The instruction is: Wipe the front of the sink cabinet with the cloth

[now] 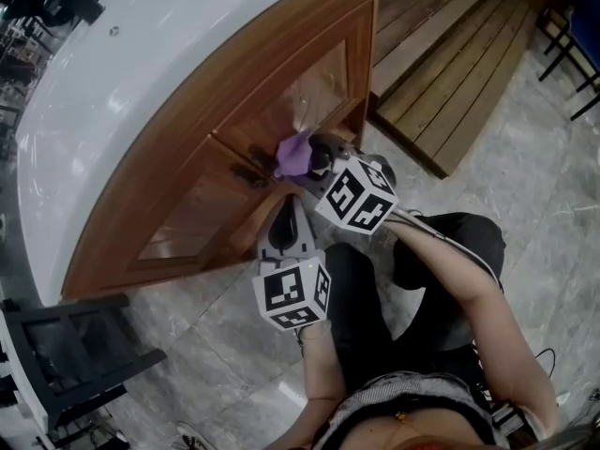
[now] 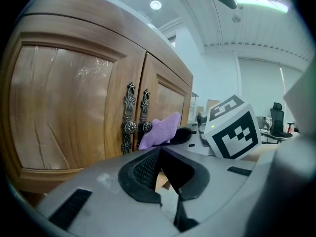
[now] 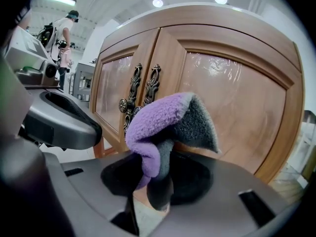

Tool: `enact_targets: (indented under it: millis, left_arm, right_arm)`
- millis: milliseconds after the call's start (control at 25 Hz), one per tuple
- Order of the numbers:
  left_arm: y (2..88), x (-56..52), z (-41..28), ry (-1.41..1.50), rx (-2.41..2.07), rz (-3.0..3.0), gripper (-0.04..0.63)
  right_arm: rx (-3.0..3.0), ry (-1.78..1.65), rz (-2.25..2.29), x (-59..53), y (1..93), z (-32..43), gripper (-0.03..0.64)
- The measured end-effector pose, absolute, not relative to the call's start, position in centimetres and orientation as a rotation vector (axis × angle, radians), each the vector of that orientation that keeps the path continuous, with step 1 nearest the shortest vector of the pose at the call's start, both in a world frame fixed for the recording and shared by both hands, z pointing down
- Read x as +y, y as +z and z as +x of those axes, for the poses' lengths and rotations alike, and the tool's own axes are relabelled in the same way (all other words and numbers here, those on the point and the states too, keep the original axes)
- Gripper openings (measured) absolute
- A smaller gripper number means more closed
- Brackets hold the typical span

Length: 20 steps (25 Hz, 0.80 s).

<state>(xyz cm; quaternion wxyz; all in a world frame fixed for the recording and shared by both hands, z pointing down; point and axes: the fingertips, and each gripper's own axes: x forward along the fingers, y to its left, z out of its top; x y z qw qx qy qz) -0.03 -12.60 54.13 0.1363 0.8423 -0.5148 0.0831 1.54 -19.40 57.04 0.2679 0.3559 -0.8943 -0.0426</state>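
Cloth (image 3: pixel 153 117) in right tool (image 3: pixel 157 184), apparently outstretched.

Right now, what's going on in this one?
A person in front of the wooden sink cabinet holds a gripper in each hand. The right gripper has its jaws shut on a purple and grey cloth, held close to the ornate door handles where the two doors meet. Whether the cloth touches the wood can't be told. The left gripper is empty, with its jaws together, short of the doors.
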Motion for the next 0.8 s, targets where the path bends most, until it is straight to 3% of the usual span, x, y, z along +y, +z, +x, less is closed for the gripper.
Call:
enact_targets:
  millis: [800]
  left_arm:
    - [54.9,-13.1,2.6,0.272,-1.440,2.453,0.000]
  right_arm:
    - [-2.366,-0.115,1.017,-20.8,57.5,4.3,0.184]
